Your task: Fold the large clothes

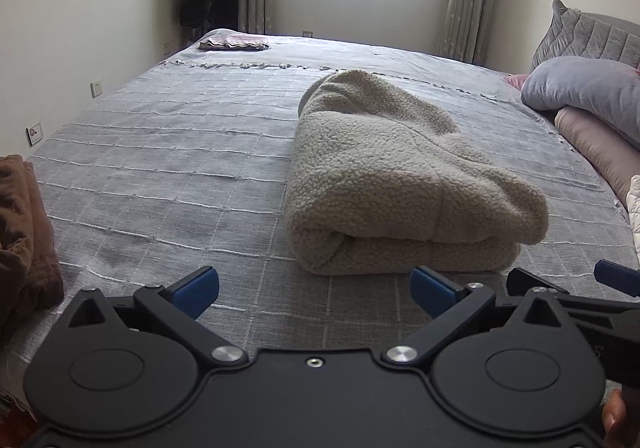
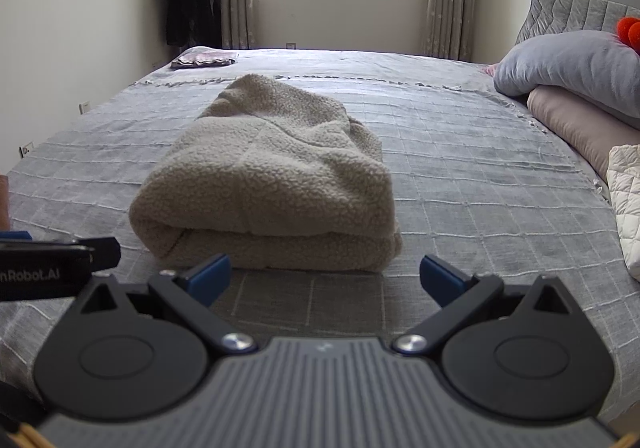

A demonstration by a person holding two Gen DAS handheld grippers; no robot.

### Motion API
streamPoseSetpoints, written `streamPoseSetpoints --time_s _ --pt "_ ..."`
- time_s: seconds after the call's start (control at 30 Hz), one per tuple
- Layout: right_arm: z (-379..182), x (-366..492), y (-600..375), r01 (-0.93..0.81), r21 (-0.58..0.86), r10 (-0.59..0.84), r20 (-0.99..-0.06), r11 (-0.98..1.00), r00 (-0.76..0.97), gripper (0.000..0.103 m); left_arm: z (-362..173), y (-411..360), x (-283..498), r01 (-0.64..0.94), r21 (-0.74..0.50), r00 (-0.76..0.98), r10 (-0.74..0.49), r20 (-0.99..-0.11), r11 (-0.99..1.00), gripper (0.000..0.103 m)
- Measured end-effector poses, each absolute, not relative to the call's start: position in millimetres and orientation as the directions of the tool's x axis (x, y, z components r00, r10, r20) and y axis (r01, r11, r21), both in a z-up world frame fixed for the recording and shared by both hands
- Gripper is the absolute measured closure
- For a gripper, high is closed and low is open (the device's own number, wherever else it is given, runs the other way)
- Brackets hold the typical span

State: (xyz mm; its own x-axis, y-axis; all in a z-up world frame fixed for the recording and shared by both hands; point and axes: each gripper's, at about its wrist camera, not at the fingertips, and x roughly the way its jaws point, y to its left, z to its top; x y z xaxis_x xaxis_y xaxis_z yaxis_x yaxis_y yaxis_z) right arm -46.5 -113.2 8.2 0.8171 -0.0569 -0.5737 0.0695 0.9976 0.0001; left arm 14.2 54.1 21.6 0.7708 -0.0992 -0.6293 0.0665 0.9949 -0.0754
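Two grippers sit low at the near edge of the bed, both spread wide and holding nothing. Your left gripper points at bare bedspread just short of the fleece garment, with its blue fingertips well apart from each other. Your right gripper faces the same cream fleece almost head-on, jaws released, the near fold just beyond them and not touched.

The fleece lies in the middle of the grey checked bedspread as a thick, rounded bundle, doubled over so a plump folded edge faces you. It looks already folded, which likely explains why both grippers hang back empty. The top layer is lumpy rather than flat (fleece this thick tends to spring up), so a pat or squaring-up may be worth considering.

A brown garment is heaped at the left edge of the bed, probably waiting its turn. A small folded cloth rests at the far corner near the window. Pillows are stacked on the right, and a white quilted item lies just in front of them
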Motion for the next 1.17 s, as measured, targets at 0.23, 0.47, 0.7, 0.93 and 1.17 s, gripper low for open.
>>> streamPoseSetpoints --time_s 0.23,0.47,0.7,0.93,1.17 --pt "6.2 -46.0 -116.5 0.081 0.003 -0.065 -0.576 0.997 0.815 0.000 19.6 54.2 16.8 0.058 -0.072 0.766 -0.091 -0.636 0.996 0.000" --pt "4.7 -46.1 -118.2 0.092 -0.002 -0.076 -0.580 0.996 0.811 0.000 18.0 53.1 16.0 0.058 -0.070 0.765 -0.089 -0.637 0.996 0.000" --pt "1.0 -43.9 -119.4 0.122 -0.032 -0.117 -0.602 0.992 0.790 0.000 11.2 56.7 21.0 0.036 -0.066 0.755 -0.070 -0.652 0.997 0.000" --pt "1.1 -42.9 -122.2 0.117 -0.029 -0.111 -0.606 0.993 0.788 0.000 10.3 54.2 22.4 0.039 -0.063 0.754 -0.071 -0.653 0.997 0.000" --pt "0.4 -41.9 -123.8 0.117 -0.025 -0.108 -0.609 0.993 0.786 0.000 9.4 52.0 21.8 0.042 -0.055 0.755 -0.067 -0.653 0.998 0.000"
